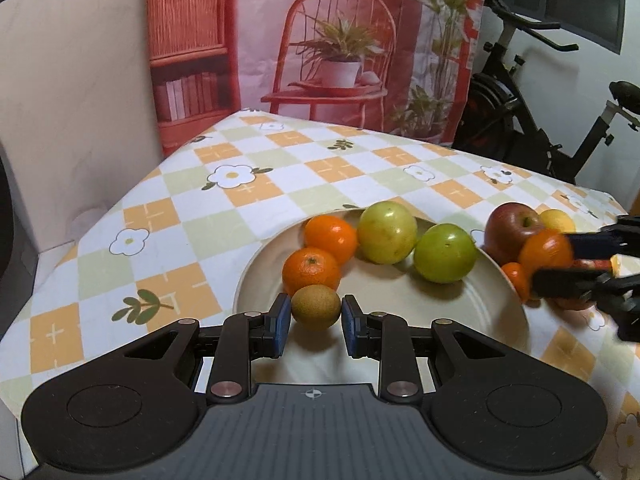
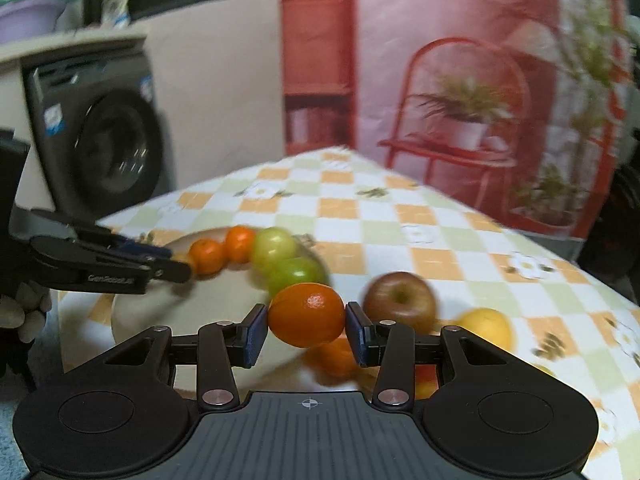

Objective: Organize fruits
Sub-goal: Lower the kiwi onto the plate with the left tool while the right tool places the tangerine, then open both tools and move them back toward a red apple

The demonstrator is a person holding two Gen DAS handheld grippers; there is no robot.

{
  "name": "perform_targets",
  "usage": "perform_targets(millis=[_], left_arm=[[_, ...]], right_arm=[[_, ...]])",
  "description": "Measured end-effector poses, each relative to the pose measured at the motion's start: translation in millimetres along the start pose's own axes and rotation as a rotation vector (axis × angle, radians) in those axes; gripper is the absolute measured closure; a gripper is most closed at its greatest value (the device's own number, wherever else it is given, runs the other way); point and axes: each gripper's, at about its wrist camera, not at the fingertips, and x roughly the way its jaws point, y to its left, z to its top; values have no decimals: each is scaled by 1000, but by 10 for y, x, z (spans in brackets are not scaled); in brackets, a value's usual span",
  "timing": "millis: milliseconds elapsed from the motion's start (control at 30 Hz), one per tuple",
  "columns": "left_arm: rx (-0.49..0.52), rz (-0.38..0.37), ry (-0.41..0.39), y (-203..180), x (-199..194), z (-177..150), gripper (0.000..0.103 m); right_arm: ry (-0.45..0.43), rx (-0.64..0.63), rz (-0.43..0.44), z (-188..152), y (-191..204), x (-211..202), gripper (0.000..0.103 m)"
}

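Left gripper (image 1: 316, 318) has its jaws clamped on a small brown-green kiwi (image 1: 316, 307), both blue pads touching its sides, held over the near edge of the cream plate (image 1: 400, 300). Right gripper (image 2: 306, 330) has its jaws clamped on an orange (image 2: 306, 315), pads pressed on both sides; the left wrist view shows it at the plate's right rim, just off the bench. On the plate: two tangerines, one (image 1: 331, 239) behind the other (image 1: 311, 271), touching each other, the near one just behind the kiwi; two green apples next to them, the paler one (image 1: 387, 233) further back and the greener one (image 1: 445, 253) toward the right, touching. Off the plate on the right, on the checked tablecloth (image 1: 180, 208): a red apple (image 1: 512, 232), a yellow citrus, looks like a lemon (image 1: 558, 220), behind it, and a small tangerine (image 1: 516, 276) tucked by the plate rim below the held orange. The right wrist view is motion-blurred; it shows another orange fruit (image 2: 338, 356) under the right gripper and a bit of red-yellow fruit (image 2: 426, 384) partly hidden by the finger link, can't tell what kind. The left gripper comes in from the left in that view, with a gloved hand (image 2: 24, 312) behind it. Behind the bench: a printed backdrop (image 1: 340, 40) with a red chair and a potted plant, an exercise bike (image 1: 532, 112) on the right, a washing machine (image 2: 104, 136) on the left.
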Motion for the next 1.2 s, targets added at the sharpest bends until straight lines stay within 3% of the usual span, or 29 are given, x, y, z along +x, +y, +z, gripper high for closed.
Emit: perform_targets(millis=[200,467,967,1100,1200], left_arm=[[-21,5,5,67,75,-22,74],[-50,10,-3,139,114,-35,73],[-50,19,-10,103,121,-39,72],[-66,18,-14,115,87,-26,64],[-72,26,-30,94,30,-14,63]], right_arm=[[108,-50,22,20,163,382,64],[147,-85,18,21,189,570,64],[130,-110,-11,42,205,646,64],[75,-78,-7,44,180,509,62],[32,-48,-7,34,139,365,62]])
